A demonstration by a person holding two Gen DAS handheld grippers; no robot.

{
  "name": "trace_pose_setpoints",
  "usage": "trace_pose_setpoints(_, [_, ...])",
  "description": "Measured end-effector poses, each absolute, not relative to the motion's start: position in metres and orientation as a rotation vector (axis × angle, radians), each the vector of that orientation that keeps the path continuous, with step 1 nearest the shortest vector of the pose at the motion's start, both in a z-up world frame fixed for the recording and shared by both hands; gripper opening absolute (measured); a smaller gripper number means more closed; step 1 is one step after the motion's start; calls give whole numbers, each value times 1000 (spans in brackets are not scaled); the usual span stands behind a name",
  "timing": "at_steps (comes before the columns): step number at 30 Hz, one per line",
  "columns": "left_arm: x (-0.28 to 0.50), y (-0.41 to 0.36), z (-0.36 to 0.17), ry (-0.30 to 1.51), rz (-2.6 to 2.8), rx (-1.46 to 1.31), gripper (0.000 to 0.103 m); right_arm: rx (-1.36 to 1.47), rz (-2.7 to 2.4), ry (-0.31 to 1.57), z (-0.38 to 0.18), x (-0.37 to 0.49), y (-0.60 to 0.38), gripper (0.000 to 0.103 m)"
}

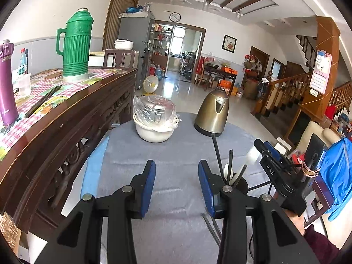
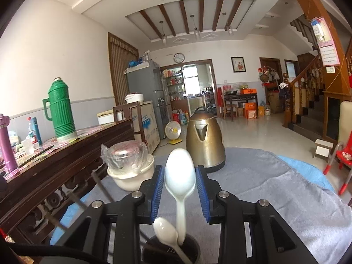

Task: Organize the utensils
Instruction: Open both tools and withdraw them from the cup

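Blue pads frame my view on both sides. My left gripper [image 1: 177, 184] stands open over the grey cloth [image 1: 176, 149], nothing between its jaws; a pair of dark chopsticks [image 1: 212, 228] lies on the cloth just under its right finger. Just beside that finger is the dark holder cup [image 2: 171, 252], already stocked with black chopsticks [image 1: 230, 167] and a small white spoon [image 2: 166, 234].

My right gripper [image 2: 180, 189] hangs directly above the cup with a large white spoon [image 2: 180, 176] between its jaws, bowl up, handle running down into the cup. The pads sit close on either side of the bowl, but I see a sliver of gap on each side, so I think the spoon is not clamped, though the blur makes that hard to swear to. In the left wrist view my right hand [image 1: 297, 222] is at the edge behind that gripper.

Farther along the cloth stand a white bowl [image 1: 154, 129] with a plastic-wrapped pot in it and, to its right, a brass-coloured kettle [image 1: 212, 114]. To the left runs a dark wooden sideboard [image 1: 72, 118] bearing a green thermos [image 1: 76, 44] and a purple flask [image 1: 6, 83].
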State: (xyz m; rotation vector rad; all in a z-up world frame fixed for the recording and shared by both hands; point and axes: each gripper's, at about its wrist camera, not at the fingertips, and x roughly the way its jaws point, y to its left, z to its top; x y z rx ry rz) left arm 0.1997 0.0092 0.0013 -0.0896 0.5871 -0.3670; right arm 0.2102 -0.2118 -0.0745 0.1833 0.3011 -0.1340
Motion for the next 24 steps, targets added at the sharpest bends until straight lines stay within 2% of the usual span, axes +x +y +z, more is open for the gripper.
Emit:
trace_pose_setpoints(9, [186,7,-7,607,-366,-60,41,242,-116,305,-65,181,-222,33])
trace_pose_setpoints(11, [184,4,-13,628,-372,-46,46,251,-125,278,-56,163,-225,34])
trace_pose_setpoints(15, [179,-6,-37,699,-379,-9,54,275,-147,221,-43,119,-236,34])
trace_pose_setpoints(24, [169,-22,-114,937,-366,76,55,277,-126,238,-44,51,-250,33])
